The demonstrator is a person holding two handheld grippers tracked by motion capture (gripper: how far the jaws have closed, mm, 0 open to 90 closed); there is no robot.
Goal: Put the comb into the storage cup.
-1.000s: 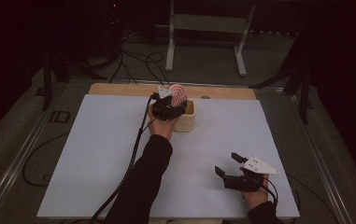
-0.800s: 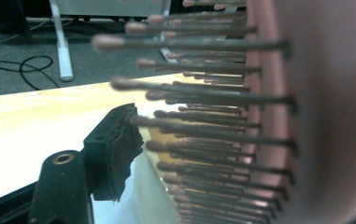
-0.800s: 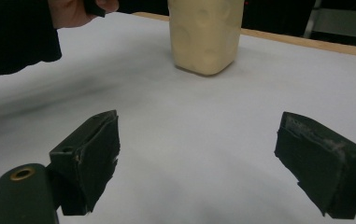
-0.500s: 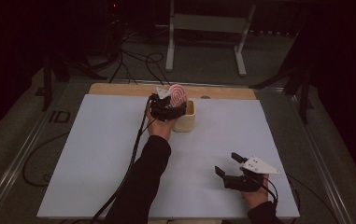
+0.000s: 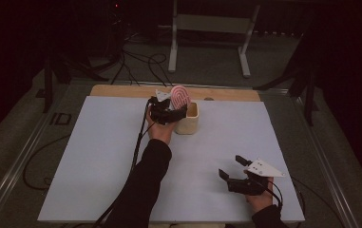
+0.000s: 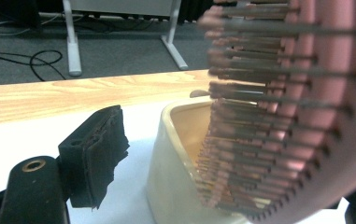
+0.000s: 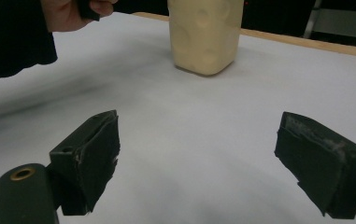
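High view: the left gripper (image 5: 169, 110), jaws just opening, reaches a cream cup (image 5: 188, 119) holding a pink hairbrush (image 5: 180, 96); the right gripper (image 5: 232, 167) rests released, well apart.

Left gripper view: the bristles (image 6: 259, 116) stand inside the cup; the unsupported brush may tip out.

Right gripper view: empty jaws face the cup's dimpled wall (image 7: 205, 35).

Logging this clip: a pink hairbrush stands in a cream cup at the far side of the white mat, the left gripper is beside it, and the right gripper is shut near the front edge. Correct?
Not quite: the right gripper is open; the right gripper view shows its jaws wide apart with nothing between them. The rest holds: the hairbrush stands in the cup on the mat, with the left gripper beside it.
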